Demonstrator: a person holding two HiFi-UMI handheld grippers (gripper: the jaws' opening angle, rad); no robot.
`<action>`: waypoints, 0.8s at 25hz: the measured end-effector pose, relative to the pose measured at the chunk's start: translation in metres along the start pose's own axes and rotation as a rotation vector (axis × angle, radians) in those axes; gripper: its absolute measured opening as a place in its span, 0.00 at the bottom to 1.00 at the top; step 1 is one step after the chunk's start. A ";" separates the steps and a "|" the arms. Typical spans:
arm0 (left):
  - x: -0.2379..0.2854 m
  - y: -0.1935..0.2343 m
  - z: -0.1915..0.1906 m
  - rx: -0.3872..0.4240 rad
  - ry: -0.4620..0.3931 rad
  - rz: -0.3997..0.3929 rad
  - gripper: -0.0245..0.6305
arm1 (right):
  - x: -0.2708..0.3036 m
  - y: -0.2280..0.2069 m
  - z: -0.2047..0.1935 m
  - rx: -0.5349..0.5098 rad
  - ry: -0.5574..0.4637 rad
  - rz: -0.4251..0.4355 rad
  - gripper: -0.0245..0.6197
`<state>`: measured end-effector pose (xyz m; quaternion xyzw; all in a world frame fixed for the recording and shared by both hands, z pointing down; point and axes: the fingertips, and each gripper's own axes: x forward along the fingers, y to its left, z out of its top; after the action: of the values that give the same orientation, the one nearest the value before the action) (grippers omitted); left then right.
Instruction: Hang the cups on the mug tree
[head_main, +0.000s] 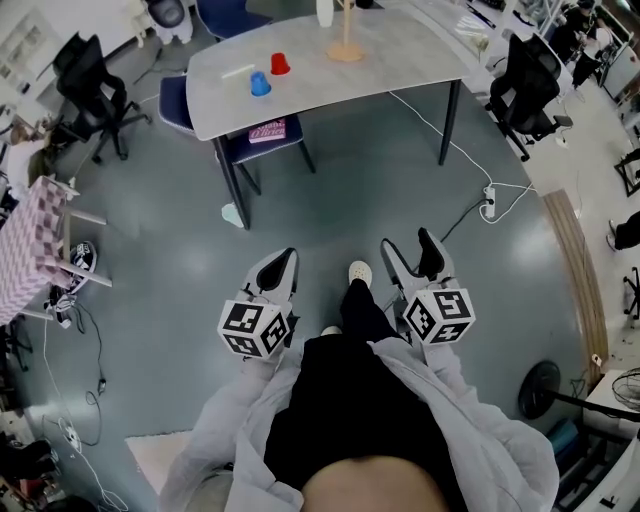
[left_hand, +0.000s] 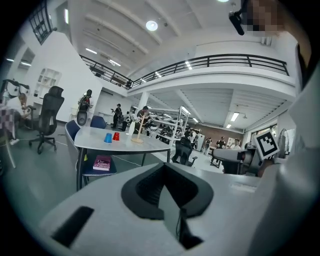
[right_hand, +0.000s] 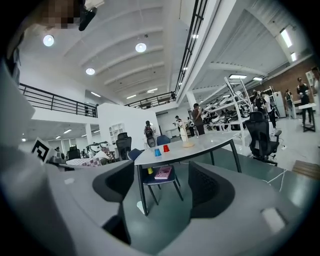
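Far ahead, a grey table carries a blue cup, a red cup and a wooden mug tree, with a white cup by the tree. Both grippers are held low over the floor, well short of the table. My left gripper is shut with nothing in it; its view shows the blue cup, red cup and tree in the distance. My right gripper stands open and empty. Between its jaws I see the blue cup, red cup and tree.
A blue chair with a pink book on it is tucked under the table's near edge. Black office chairs flank the table. A cable and power strip lie on the floor at the right. A checkered table stands at the left.
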<state>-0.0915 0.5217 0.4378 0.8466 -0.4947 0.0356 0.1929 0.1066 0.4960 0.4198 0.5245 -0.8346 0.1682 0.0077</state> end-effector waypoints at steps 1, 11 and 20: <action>0.008 0.003 0.003 0.000 0.000 0.003 0.04 | 0.008 -0.004 0.001 0.000 0.007 0.007 0.55; 0.124 0.039 0.050 0.034 0.001 0.016 0.04 | 0.109 -0.081 0.034 -0.030 0.042 0.031 0.55; 0.218 0.064 0.086 0.003 -0.029 0.070 0.04 | 0.194 -0.140 0.069 -0.045 0.049 0.093 0.55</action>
<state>-0.0466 0.2831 0.4319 0.8295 -0.5268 0.0305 0.1832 0.1541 0.2517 0.4292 0.4807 -0.8611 0.1624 0.0321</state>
